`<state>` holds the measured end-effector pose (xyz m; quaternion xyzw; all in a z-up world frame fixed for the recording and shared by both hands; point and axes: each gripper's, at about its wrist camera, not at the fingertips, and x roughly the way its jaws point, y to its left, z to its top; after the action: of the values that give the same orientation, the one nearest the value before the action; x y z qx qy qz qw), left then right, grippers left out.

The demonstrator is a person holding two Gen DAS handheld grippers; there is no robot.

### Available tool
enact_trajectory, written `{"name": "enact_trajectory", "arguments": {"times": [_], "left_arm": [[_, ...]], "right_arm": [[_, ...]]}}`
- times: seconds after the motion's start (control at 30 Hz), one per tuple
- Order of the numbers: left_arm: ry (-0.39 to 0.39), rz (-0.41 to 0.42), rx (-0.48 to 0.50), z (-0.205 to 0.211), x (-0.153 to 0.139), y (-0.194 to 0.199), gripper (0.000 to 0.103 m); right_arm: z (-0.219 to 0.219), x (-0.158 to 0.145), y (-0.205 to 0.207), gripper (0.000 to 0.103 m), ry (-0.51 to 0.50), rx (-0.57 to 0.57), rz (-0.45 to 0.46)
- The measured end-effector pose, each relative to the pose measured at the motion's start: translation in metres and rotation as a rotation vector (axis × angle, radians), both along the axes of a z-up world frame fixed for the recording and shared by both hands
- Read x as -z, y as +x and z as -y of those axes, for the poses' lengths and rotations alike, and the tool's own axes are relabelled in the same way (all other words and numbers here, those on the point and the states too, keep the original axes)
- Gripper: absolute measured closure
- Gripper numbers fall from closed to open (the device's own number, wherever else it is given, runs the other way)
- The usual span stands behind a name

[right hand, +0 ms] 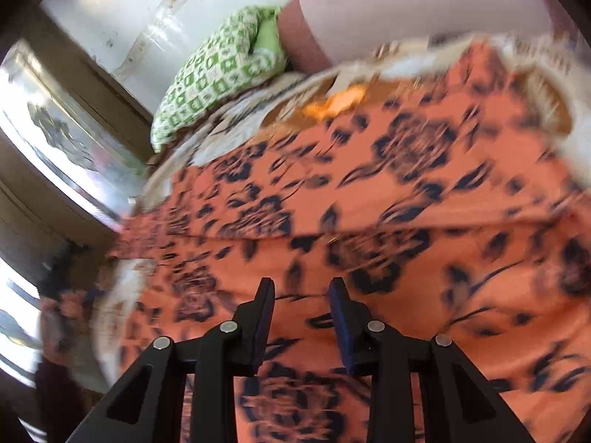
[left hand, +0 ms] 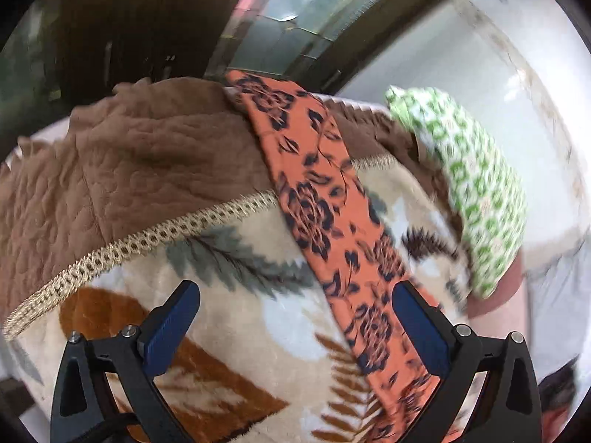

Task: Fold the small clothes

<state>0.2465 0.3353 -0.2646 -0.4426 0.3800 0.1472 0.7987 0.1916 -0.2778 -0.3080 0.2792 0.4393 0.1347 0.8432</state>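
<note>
Closest in, the left gripper (left hand: 295, 317) has its blue-padded fingers (left hand: 171, 326) spread wide, hanging over the bed with nothing between the pads. Right under it is the plush cream blanket with brown and grey fern-leaf print (left hand: 236, 339), and the long orange cloth with dark navy flowers (left hand: 317, 199) runs diagonally past the right-hand finger, lying flat on that blanket (from this view it looks like a narrow strip, so probably folded over on itself, hard to say for sure).

The right gripper (right hand: 301, 317) is low over the same orange flowered cloth (right hand: 369, 192), which fills nearly everything in front of it. Its fingers (right hand: 266, 317) are drawn in to a narrow gap, and I can see cloth through that gap, but the picture is smeared and I honestly cannot tell whether any fabric is pinched between the pads.

A bit further out there's a beige braided trim (left hand: 147, 240) crossing the bed, and past it a quilted brown bedspread (left hand: 140, 147) bunched up.

At the far side of the bed sits a green and white patterned pillow (right hand: 218, 70), with a pinkish bolster-looking cushion (right hand: 388, 11) just beside it. Behind those is a white wall (right hand: 122, 11) and a dark-framed window (left hand: 295, 11).
</note>
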Motion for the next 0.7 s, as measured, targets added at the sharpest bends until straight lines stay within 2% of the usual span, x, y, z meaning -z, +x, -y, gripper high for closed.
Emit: {"name": "enact_trajectory", "arguments": {"times": [0.07,0.17,0.33,0.43,0.57,0.7], "left_arm": [[-0.069,0.025,0.009,-0.018,0.002,0.003,0.0],[-0.059,0.046,0.008,-0.034,-0.007,0.013,0.0],[-0.164,0.081,-0.015,-0.059,0.005,0.041,0.0],[-0.146,0.065,0.025,-0.058,0.011,0.06,0.0],[-0.139,0.047,0.055,-0.058,0.024,0.081,0.022],[-0.121,0.042,0.057,-0.061,0.033,0.094,0.032]], "right_arm": [[-0.004,0.0,0.006,0.069,0.024,-0.028,-0.009],[-0.014,-0.01,0.01,0.069,-0.009,-0.06,0.037],[-0.009,-0.02,0.006,0.069,0.001,-0.056,0.061],[-0.005,-0.02,0.007,0.069,0.001,-0.037,0.059],[-0.001,-0.017,0.011,0.069,0.009,-0.017,0.047],[-0.003,-0.012,0.016,0.069,-0.011,-0.022,0.033]]}}
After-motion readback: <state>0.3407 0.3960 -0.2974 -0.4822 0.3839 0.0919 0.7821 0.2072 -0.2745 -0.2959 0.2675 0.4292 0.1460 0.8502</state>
